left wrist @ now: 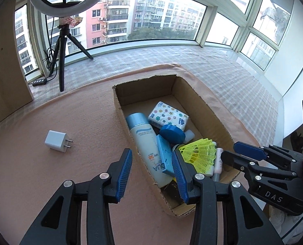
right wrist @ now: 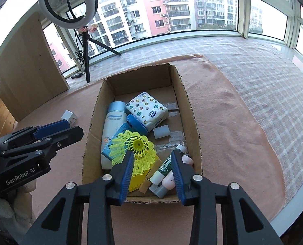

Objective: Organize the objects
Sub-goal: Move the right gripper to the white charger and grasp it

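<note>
An open cardboard box [left wrist: 118, 102] [right wrist: 178, 77] on a peach mat holds a white sunscreen bottle [left wrist: 145, 140], a patterned tissue pack [right wrist: 147, 110], a blue round lid [left wrist: 171, 132], a yellow shuttlecock [right wrist: 135, 145] [left wrist: 200, 155], a green tube [right wrist: 163, 167] and a pink bottle [right wrist: 169, 181]. My right gripper [right wrist: 152, 153] [left wrist: 233, 151] hangs open over the box's near end, and the shuttlecock lies loose below, beside its left finger. My left gripper [left wrist: 151, 152] [right wrist: 55, 128] is open and empty above the box's left wall. A white charger plug [left wrist: 56, 140] [right wrist: 69, 117] lies on the mat left of the box.
A ring light on a tripod [left wrist: 63, 51] stands at the back left, next to a wooden board [left wrist: 6, 71]. A checked cloth [left wrist: 223, 71] covers the surface behind and right of the mat [left wrist: 69, 112]. Windows run along the far side.
</note>
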Action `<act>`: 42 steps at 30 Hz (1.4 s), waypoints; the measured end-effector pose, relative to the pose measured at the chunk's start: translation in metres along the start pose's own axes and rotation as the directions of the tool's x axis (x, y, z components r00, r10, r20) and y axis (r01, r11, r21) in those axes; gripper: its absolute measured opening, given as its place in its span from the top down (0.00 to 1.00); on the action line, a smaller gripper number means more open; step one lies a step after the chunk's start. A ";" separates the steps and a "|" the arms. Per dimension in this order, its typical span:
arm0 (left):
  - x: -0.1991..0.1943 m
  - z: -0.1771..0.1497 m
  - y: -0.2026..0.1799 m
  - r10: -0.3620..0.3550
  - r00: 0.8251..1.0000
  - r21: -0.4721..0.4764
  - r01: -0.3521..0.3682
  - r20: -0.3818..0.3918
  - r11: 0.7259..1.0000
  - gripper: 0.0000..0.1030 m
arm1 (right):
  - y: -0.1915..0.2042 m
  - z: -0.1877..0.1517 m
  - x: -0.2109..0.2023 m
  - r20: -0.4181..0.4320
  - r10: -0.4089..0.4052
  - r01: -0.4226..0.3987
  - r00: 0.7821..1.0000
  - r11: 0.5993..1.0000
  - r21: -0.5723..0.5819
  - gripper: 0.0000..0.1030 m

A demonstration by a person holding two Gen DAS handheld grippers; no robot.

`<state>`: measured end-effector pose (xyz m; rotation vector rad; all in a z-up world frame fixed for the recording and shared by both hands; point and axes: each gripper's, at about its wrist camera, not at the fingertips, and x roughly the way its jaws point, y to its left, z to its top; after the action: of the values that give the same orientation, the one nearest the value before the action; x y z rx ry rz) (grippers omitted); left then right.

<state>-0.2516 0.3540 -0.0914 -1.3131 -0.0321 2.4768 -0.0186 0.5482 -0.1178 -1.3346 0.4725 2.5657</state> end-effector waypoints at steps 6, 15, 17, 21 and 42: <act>-0.014 -0.016 0.027 0.027 1.000 -0.046 -0.027 -0.008 0.999 0.58 | 0.014 0.003 0.000 -0.001 0.030 -0.030 1.000 1.000 -0.009 0.66; -0.043 -0.059 0.099 0.118 0.992 -0.151 -0.122 -0.033 0.981 0.58 | 0.065 0.012 0.009 -0.021 0.116 -0.118 0.993 0.989 -0.090 0.63; -0.049 -0.069 0.116 0.127 0.991 -0.185 -0.133 -0.046 0.974 0.56 | 0.080 0.017 0.015 -0.031 0.144 -0.146 0.989 0.982 -0.117 0.63; -0.063 -0.090 0.145 0.156 0.986 -0.228 -0.165 -0.056 0.960 0.53 | 0.111 0.031 0.033 -0.064 0.197 -0.205 0.978 0.966 -0.156 0.63; -0.132 -0.174 0.269 0.296 0.949 -0.445 -0.313 -0.109 0.839 0.40 | 0.210 0.105 0.184 -0.241 0.199 -0.242 0.950 0.956 -0.165 0.64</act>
<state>-0.1191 0.0367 -0.1323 -1.6608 -0.4630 2.8280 -0.2712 0.3999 -0.1746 -1.7409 0.4437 2.7123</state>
